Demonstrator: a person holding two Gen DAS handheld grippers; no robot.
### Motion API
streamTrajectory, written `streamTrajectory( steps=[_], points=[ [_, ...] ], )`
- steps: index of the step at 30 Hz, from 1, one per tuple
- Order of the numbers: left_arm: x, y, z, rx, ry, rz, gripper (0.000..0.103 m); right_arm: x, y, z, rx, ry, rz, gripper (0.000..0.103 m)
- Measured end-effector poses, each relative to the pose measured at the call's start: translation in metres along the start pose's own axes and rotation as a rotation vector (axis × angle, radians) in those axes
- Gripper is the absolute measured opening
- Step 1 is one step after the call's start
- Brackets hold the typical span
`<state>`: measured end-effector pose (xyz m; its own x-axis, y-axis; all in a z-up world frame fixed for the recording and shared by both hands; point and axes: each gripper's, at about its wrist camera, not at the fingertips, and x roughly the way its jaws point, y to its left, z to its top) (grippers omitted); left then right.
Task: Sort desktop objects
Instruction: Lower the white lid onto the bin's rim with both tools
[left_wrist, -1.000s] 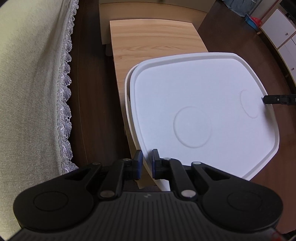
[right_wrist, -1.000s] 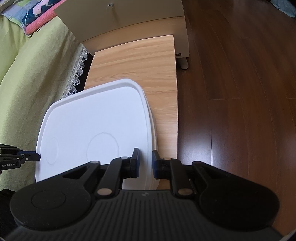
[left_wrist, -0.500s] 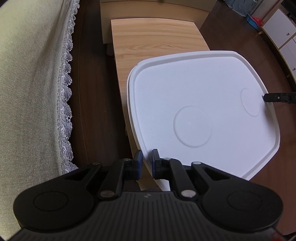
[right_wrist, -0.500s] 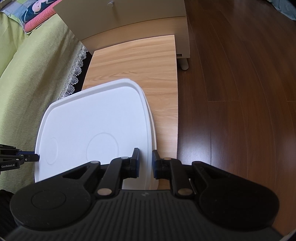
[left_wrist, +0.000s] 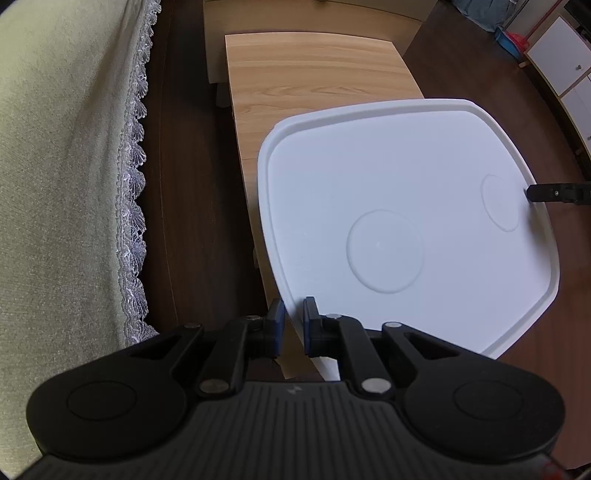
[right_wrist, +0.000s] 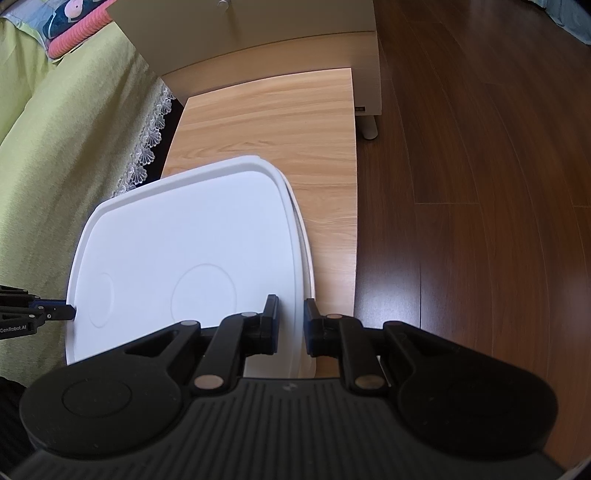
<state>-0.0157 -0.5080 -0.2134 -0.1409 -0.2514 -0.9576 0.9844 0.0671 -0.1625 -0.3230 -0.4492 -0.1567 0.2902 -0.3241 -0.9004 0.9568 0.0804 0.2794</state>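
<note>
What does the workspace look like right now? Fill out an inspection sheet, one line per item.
Surface: light wooden table, bare where visible.
Job's things: white lid held over a white bin; only the bin's rim shows beneath it.
Clutter: nothing seen.
Grippers: left gripper shut on the lid's edge; right gripper shut on the opposite edge.
Cables: nothing seen.
Surroundings: green lace-trimmed cover, dark wood floor, white cabinet.
</note>
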Motion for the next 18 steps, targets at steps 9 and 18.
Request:
streamTrajectory(
  steps=[9,18],
  points=[
    [0.0012,-0.0025,-0.0015,0.008,0.004,0.004,0.010,0.0055,0.0000,0.0024,-0.009,0.014,-0.019,0.013],
    [0.0015,-0.0054,-0.0019,0.021,0.003,0.011,0.011,0.0104,-0.0004,0.0038,-0.009,0.022,-0.032,0.013]
  ],
)
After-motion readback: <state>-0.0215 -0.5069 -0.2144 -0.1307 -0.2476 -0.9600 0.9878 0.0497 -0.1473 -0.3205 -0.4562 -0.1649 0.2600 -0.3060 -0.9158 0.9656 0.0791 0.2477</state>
